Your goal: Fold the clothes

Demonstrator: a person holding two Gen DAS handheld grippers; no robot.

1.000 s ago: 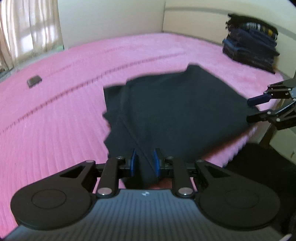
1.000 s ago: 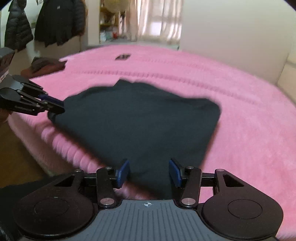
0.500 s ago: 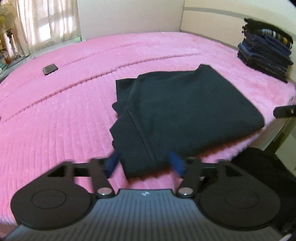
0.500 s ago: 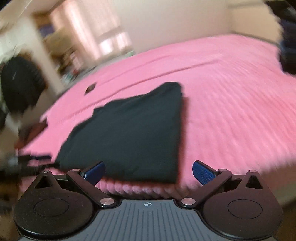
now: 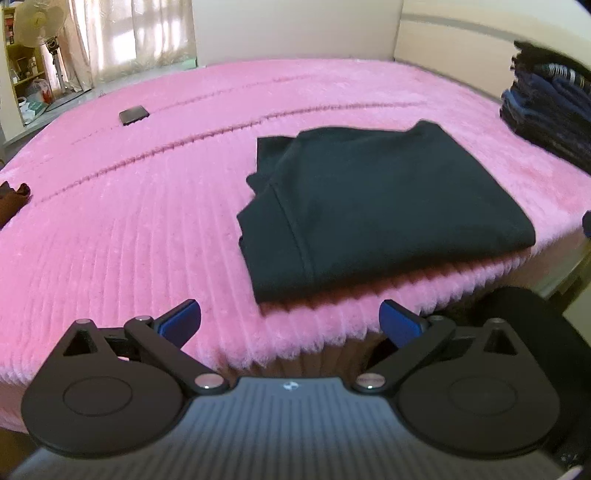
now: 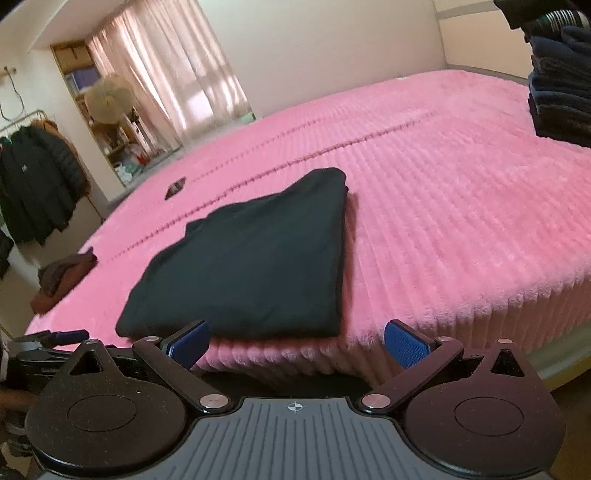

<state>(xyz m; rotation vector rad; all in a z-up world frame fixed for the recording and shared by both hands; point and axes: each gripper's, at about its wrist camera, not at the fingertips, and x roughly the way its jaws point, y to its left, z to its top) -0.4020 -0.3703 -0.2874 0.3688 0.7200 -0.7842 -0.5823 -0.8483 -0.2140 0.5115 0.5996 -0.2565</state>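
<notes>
1. Garment, dark, folded (image 5: 376, 206): lies flat on the pink ribbed bedspread (image 5: 147, 221), just ahead of both hand-held grippers, at the bed's near edge. A narrower under-layer shows along its left side in the left wrist view, with a seam running front to back.
2. Same garment in the right wrist view (image 6: 255, 266): ahead and a little left of the right hand-held gripper, its near edge flush with the bedspread's drop.
3. Left hand-held gripper (image 5: 291, 320): blue-padded fingers spread wide apart, holding nothing, poised just short of the bed edge; not touching the garment.
4. Right hand-held gripper (image 6: 297, 341): fingers likewise wide apart and empty, just short of the bed edge. Its left pad (image 6: 188, 341) overlaps the garment's near corner in the view; contact cannot be told.
5. Left hand-held gripper as seen from the right wrist camera (image 6: 55, 338): low at far left, beside the bed edge; only part shows.
6. Stack of folded dark clothes (image 5: 546, 114): far right of the left hand-held gripper, well apart from the garment, toward the headboard side.
7. Small flat dark object (image 5: 133, 115): far ahead and left on the bedspread; kind cannot be told.
8. Brown clothing, bunched (image 6: 62, 280): at the bed's left edge, well left of the right hand-held gripper.
9. Background: curtained window (image 6: 166, 81), standing fan (image 5: 37, 26), dark jackets on a rail (image 6: 33, 184).
</notes>
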